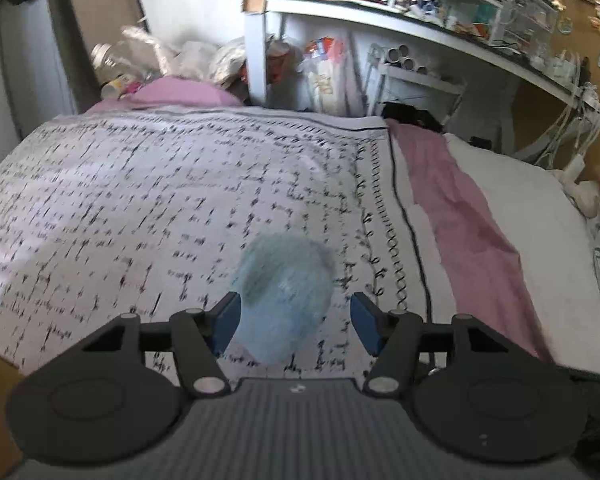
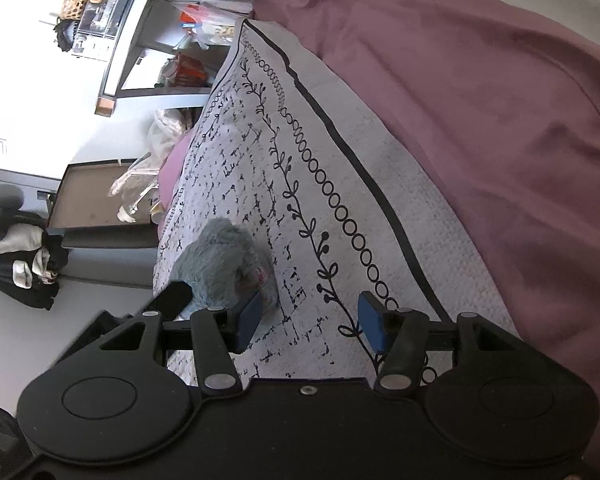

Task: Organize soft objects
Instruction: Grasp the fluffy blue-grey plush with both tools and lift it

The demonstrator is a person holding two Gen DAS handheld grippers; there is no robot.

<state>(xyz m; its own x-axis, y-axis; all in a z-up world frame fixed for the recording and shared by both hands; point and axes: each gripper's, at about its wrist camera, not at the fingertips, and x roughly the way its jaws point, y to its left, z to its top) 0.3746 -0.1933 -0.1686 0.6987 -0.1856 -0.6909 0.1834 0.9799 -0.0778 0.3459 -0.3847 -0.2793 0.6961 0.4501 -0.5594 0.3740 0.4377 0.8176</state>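
Note:
A fluffy light-blue soft toy lies on the white bedspread with black marks. In the left wrist view it is blurred and sits between my open blue-padded fingers; my left gripper is around it without pressing it. In the right wrist view the same toy lies on the bedspread, just beyond my left pad. My right gripper is open and empty over the patterned border. A black finger of the other gripper shows next to the toy.
A mauve sheet and a white duvet lie to the right of the bedspread. A white desk with cluttered shelves stands beyond the bed. Bags and a cardboard box are at the far left. Dark clothes lie on the floor.

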